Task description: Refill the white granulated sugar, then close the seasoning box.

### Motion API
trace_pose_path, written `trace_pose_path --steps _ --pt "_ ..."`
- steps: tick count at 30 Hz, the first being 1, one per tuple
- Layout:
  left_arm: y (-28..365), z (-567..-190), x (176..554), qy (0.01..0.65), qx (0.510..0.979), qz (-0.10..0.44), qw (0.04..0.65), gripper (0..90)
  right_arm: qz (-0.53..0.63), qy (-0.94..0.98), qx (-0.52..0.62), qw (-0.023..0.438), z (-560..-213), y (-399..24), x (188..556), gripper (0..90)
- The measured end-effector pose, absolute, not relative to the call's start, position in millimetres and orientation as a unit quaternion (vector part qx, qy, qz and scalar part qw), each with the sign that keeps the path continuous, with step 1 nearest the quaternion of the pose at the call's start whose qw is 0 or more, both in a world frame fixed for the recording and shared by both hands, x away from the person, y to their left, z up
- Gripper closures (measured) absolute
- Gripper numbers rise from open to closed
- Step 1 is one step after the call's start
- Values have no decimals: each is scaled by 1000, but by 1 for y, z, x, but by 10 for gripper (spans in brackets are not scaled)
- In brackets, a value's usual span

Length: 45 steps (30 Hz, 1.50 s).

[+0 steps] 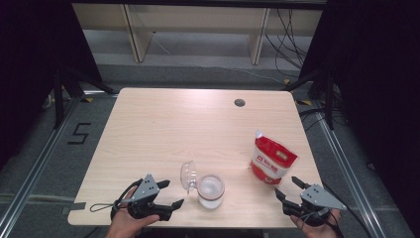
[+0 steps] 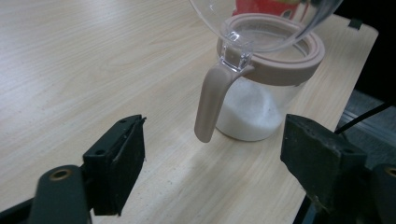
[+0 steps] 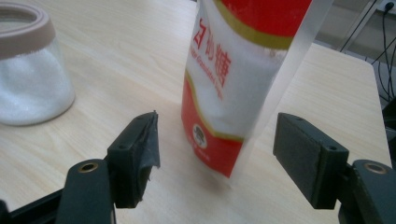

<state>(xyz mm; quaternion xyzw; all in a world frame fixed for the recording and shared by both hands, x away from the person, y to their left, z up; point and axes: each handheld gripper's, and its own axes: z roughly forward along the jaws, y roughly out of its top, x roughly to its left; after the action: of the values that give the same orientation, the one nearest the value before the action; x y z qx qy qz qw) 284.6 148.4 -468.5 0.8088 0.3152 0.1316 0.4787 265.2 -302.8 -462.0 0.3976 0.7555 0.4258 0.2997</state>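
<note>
A glass jar [image 1: 211, 191] of white sugar with a taupe rim stands near the table's front edge, and its clear lid [image 1: 188, 175] is tipped open to the left. My left gripper [image 1: 173, 193] lies open just left of the jar. In the left gripper view the jar [image 2: 261, 98] and its taupe lid tab [image 2: 209, 105] sit just beyond the wide jaws, untouched. A red and white sugar pouch [image 1: 271, 161] stands upright at the right. My right gripper [image 1: 286, 186] is open just in front of it. In the right gripper view the pouch [image 3: 224, 84] stands between the spread pads [image 3: 140, 144] without touching them.
The wooden table [image 1: 163, 129] has a round cable hole [image 1: 239, 102] at its far right. Both hands rest at the front edge. Beyond the table are a pale shelf frame [image 1: 133, 34], cables and dark stands; a "5" mark [image 1: 79, 133] is on the floor at left.
</note>
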Motion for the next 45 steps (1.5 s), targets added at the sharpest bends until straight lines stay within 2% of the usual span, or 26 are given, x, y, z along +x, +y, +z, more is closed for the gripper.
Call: trace_pose_path --steps 6,13,14,15,19,25,29,30,34,35,39,45 --pt "146 -465 282 310 809 121 485 268 421 762 385 308 -465 -305 261 321" --pt "144 -460 282 296 812 125 487 342 418 765 397 287 -467 -302 255 315" --pt "144 -459 281 296 812 126 487 359 415 765 390 301 -468 -304 255 315" --pt "144 -457 281 298 811 127 488 367 419 763 400 286 -468 -303 255 314" --pt "143 -454 282 290 808 131 496 460 416 766 401 283 -469 -303 254 313" --pt "144 -449 283 264 815 156 492 658 419 765 399 283 -469 -303 255 312" --pt "144 -447 283 279 805 159 498 756 419 766 386 298 -469 -305 257 312" --pt "144 -446 284 274 806 160 500 777 417 766 398 284 -469 -303 256 312" --pt "143 -443 284 273 806 169 498 832 415 770 385 295 -470 -302 258 312" --pt "143 -442 284 269 807 175 495 845 414 770 396 281 -470 -301 256 312" --pt "138 -441 285 263 809 173 496 891 414 771 394 280 -469 -301 256 312" --pt "133 -441 288 252 816 174 490 894 413 767 406 276 -469 -299 254 313"
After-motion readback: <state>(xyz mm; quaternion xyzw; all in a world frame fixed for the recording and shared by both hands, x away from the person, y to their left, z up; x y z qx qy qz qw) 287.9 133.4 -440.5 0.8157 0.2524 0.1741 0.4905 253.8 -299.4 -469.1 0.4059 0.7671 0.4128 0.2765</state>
